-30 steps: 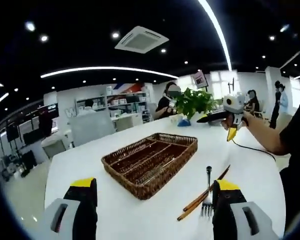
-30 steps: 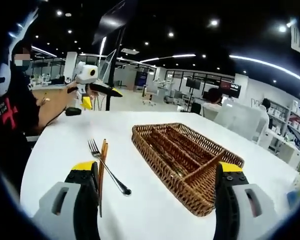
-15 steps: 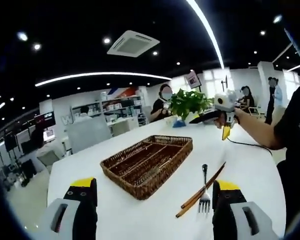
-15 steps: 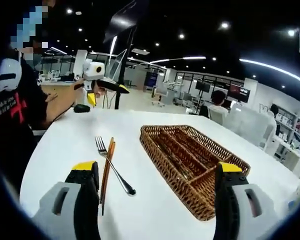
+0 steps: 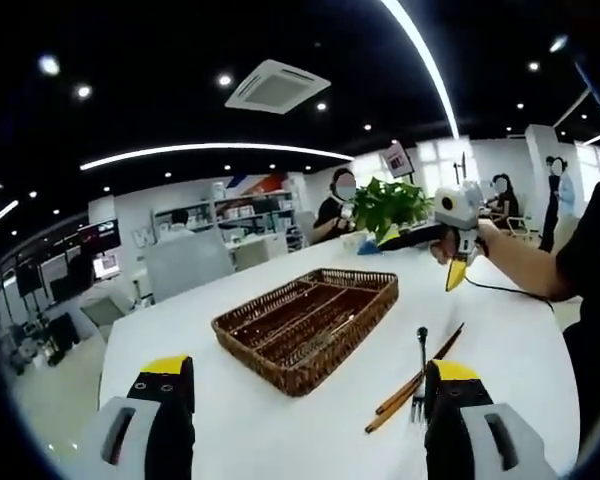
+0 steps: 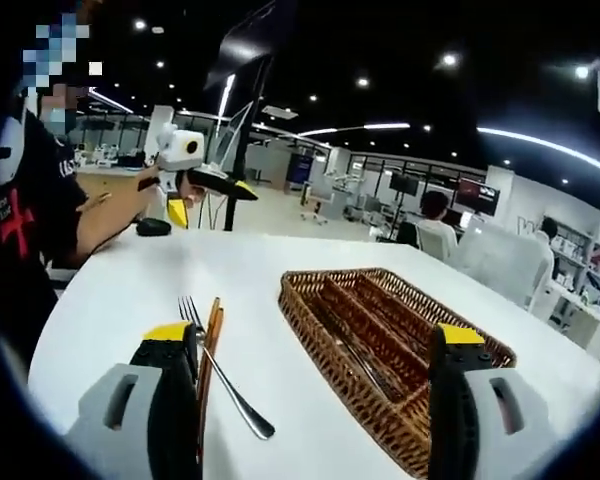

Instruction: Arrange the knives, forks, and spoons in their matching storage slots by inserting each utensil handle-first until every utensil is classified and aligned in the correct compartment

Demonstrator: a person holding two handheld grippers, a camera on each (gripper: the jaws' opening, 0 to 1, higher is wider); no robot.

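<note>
Fork (image 6: 225, 375) beside basket (image 6: 392, 352), open table (image 5: 230, 420) between.

The fork (image 5: 419, 375) has its tines hidden behind the left gripper's (image 5: 305, 400) jaw. Contents of the wicker tray (image 6: 385, 350) blur among its dividers.

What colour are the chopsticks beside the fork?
Reddish-brown chopsticks, clearest in the right gripper view.

Open-plan office or lab floor: ceiling air-con unit (image 5: 277, 86), strip lights (image 5: 210, 149), shelving (image 5: 250, 212), wall screens (image 6: 468, 184), people seated at white desks (image 6: 435, 225).
</note>
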